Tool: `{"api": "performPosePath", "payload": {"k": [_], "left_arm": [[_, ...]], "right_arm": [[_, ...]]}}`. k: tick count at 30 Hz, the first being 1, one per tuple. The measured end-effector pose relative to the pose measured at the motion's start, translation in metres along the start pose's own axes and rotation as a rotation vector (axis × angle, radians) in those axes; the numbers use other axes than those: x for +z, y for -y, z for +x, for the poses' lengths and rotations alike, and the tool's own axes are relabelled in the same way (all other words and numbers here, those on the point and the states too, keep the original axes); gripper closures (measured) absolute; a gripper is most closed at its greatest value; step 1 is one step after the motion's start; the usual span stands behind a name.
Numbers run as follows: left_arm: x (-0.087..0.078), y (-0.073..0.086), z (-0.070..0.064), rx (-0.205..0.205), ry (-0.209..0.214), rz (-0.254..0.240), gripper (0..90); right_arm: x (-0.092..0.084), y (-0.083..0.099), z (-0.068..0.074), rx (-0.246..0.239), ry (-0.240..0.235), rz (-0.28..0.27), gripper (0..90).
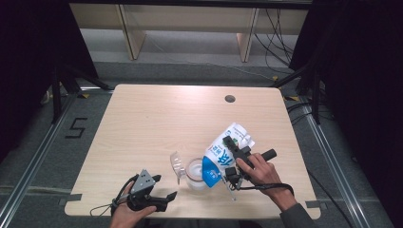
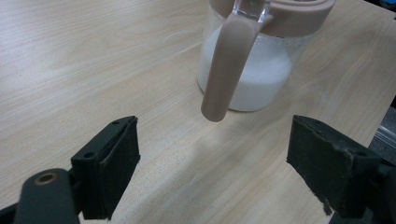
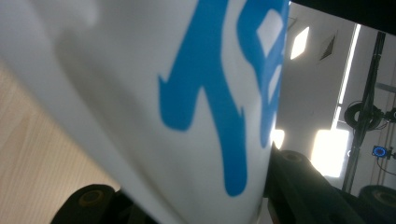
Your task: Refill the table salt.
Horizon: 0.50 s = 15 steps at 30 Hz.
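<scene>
A clear jar (image 1: 196, 173) partly filled with white powder stands near the table's front edge, its clear lid (image 1: 177, 165) swung open to the left. Over it a white pouch with blue print (image 1: 223, 154) is tilted, lower end at the jar's mouth. My right gripper (image 1: 230, 158) is shut on the pouch (image 3: 154, 93), which fills the gap in my right gripper (image 3: 187, 200). My left gripper (image 1: 164, 186) rests open at the front left, apart from the jar. In the left gripper view, the jar (image 2: 254, 79) with its beige rim and handle (image 2: 229, 70) stands beyond my left gripper (image 2: 224, 172).
The light wooden table (image 1: 157, 118) has a round cable hole (image 1: 230, 99) at the back right. Black stands flank the table on both sides, and a wooden bench (image 1: 190, 28) stands behind it. The table's front edge lies just under both hands.
</scene>
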<state>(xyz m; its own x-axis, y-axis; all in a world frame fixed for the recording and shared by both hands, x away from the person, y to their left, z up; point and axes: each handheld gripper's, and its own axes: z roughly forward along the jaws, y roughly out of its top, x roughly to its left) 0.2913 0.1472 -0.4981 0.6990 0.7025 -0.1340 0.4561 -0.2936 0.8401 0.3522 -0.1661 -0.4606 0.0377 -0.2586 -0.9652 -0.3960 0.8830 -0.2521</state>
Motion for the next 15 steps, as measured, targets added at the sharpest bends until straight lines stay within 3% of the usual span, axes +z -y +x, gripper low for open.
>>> {"api": "performPosePath", "payload": {"k": [1, 9, 11, 13, 15], "left_arm": [[0.0000, 0.0000, 0.0000, 0.000, 0.000, 0.000, 16.2], [-0.0002, 0.0000, -0.0001, -0.001, 0.000, 0.000, 16.2], [-0.0003, -0.0001, 0.0001, 0.002, 0.000, 0.000, 16.2], [-0.0003, -0.0001, 0.0001, 0.001, 0.000, 0.000, 16.2], [-0.0004, -0.0001, 0.0001, 0.001, 0.001, 0.000, 16.2]], "right_arm": [[0.0001, -0.0002, -0.0008, -0.007, 0.015, -0.007, 72.7], [0.0004, -0.0002, -0.0016, 0.007, 0.001, -0.016, 72.9], [0.0008, -0.0001, -0.0009, 0.038, -0.012, -0.020, 72.9], [0.0012, -0.0002, -0.0018, 0.031, -0.010, -0.029, 72.9], [-0.0017, -0.0006, 0.0015, 0.084, -0.048, 0.013, 72.9]]}}
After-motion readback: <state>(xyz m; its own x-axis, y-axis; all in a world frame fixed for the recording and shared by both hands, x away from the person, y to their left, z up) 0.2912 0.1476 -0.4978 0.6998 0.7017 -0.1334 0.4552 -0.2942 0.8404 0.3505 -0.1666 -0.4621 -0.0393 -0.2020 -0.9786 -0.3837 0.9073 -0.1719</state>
